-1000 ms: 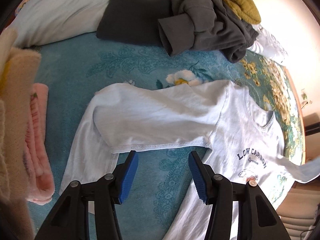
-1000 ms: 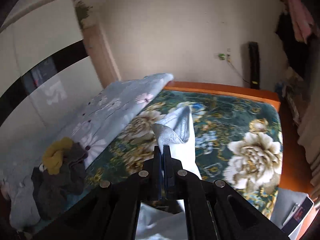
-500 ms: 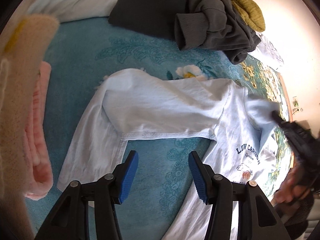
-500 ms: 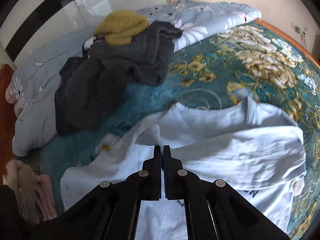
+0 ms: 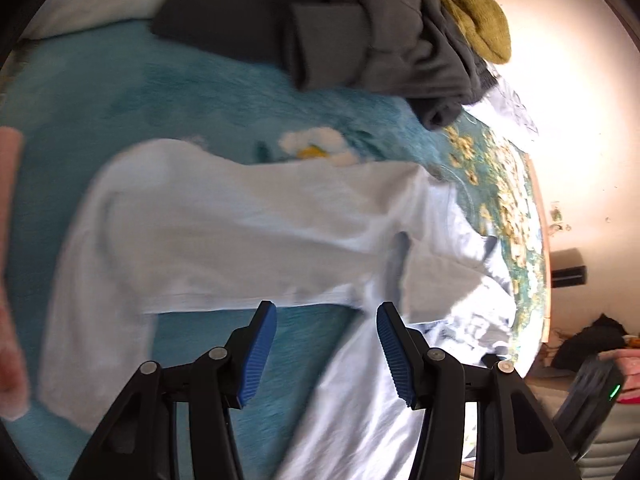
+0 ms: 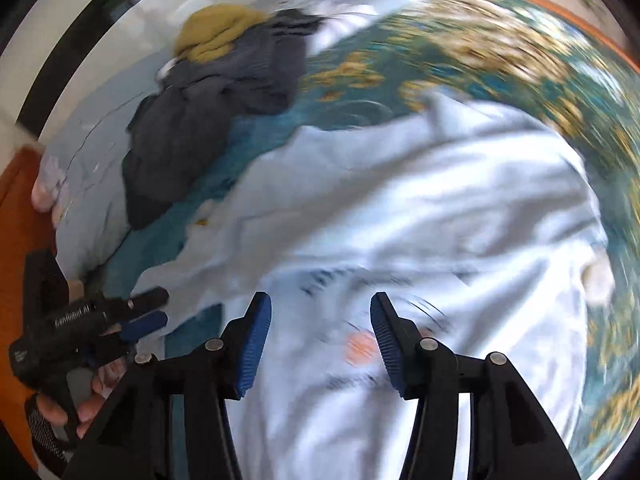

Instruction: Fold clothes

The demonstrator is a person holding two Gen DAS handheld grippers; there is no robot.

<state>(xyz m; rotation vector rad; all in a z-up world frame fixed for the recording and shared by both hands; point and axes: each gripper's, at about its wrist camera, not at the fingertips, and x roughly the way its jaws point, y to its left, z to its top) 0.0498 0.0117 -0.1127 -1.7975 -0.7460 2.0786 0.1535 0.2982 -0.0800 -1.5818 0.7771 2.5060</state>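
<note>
A pale blue long-sleeved T-shirt [image 5: 248, 232] lies spread on the teal floral bedspread [image 5: 100, 92]. One sleeve is folded across its body, and the other sleeve [image 5: 436, 280] lies over the chest. My left gripper [image 5: 326, 344] hovers open just above the folded sleeve's hem, with nothing between its blue pads. It also shows at the lower left of the right wrist view as the left gripper [image 6: 158, 308], held in a hand. My right gripper [image 6: 320, 344] hangs over the shirt's [image 6: 420, 208] printed chest. Its jaws are opening and hold no cloth.
A heap of dark grey garments [image 5: 340, 28] with a mustard knit [image 5: 468, 12] on top lies beyond the shirt. Pink folded cloth [image 5: 10, 152] sits at the left edge. A pale quilt [image 6: 88, 184] and orange bed frame [image 6: 20, 208] border the far side.
My right gripper swung down over the shirt with the sleeve end pinched, then its jaws parted and the sleeve dropped onto the chest. My left gripper came lower and closer to the folded sleeve.
</note>
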